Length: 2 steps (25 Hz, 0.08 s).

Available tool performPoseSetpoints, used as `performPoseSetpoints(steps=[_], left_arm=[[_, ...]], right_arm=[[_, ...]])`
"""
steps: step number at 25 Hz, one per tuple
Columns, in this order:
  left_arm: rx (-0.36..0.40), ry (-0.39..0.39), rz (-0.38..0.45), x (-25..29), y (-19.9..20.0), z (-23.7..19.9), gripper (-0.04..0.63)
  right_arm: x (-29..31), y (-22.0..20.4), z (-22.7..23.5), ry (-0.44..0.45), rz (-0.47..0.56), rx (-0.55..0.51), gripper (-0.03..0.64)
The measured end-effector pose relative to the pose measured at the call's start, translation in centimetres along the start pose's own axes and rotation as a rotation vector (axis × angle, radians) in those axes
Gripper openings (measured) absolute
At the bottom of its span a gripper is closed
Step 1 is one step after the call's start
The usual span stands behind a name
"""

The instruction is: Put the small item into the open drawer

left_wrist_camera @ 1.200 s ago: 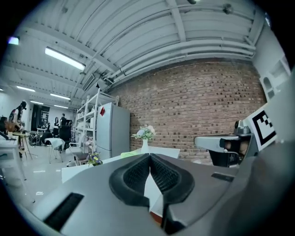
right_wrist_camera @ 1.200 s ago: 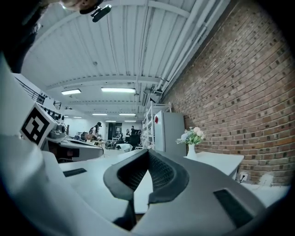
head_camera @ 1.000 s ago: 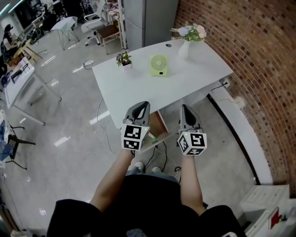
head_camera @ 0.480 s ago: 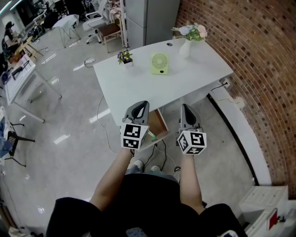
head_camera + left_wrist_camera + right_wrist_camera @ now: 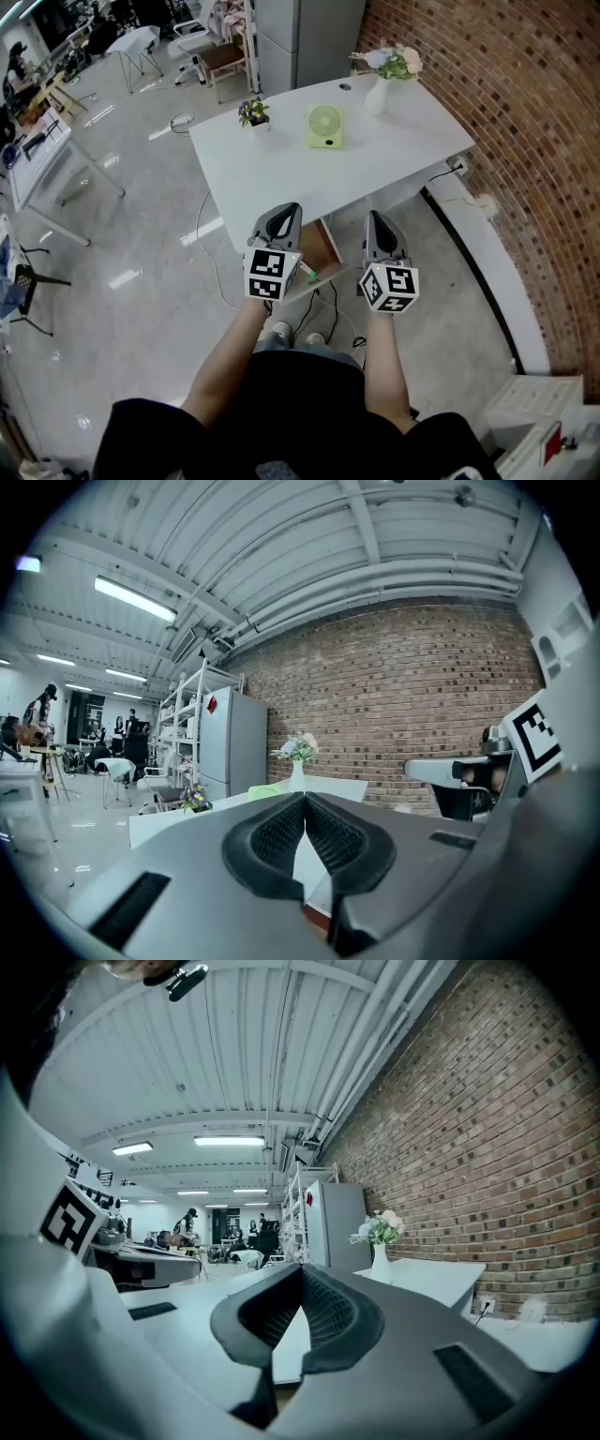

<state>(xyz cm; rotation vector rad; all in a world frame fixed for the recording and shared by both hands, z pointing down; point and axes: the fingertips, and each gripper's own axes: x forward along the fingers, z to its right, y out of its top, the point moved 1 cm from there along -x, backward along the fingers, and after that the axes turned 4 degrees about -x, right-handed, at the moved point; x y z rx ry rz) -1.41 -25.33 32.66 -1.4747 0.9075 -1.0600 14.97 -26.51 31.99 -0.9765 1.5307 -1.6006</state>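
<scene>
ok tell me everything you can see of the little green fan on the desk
The fan is small and pale lime-green, plastic by its look: a round grille over a squarish base with a dark spot low on the front. It stands upright on the white table, apart from the potted plant and the vase. Whether it is running cannot be told.

The counter (image 5: 375, 169) is smooth, matt white. At nine o'clock the grey floor (image 5: 141, 272) is polished and mirrors the lamps; at three o'clock the wall (image 5: 525, 141) is rough red brick. The drawer (image 5: 323, 244) looks like brown wood. The fingers (image 5: 277, 841) of the left gripper (image 5: 305, 799) and right gripper (image 5: 302, 1271) have black, finely ribbed pads set in matt grey plastic.
</scene>
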Motion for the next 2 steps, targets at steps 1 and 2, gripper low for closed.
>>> performPoseSetpoints(steps=[1,2], left_arm=[[-0.001,0.000,-0.001,0.07,0.00,-0.10,0.022],[-0.002,0.000,-0.002,0.13,0.00,-0.19,0.023]], right_arm=[[0.08,-0.02,0.05,-0.002,-0.001,0.001,-0.002],[0.16,-0.03,0.09,-0.004,-0.002,0.001,-0.002]])
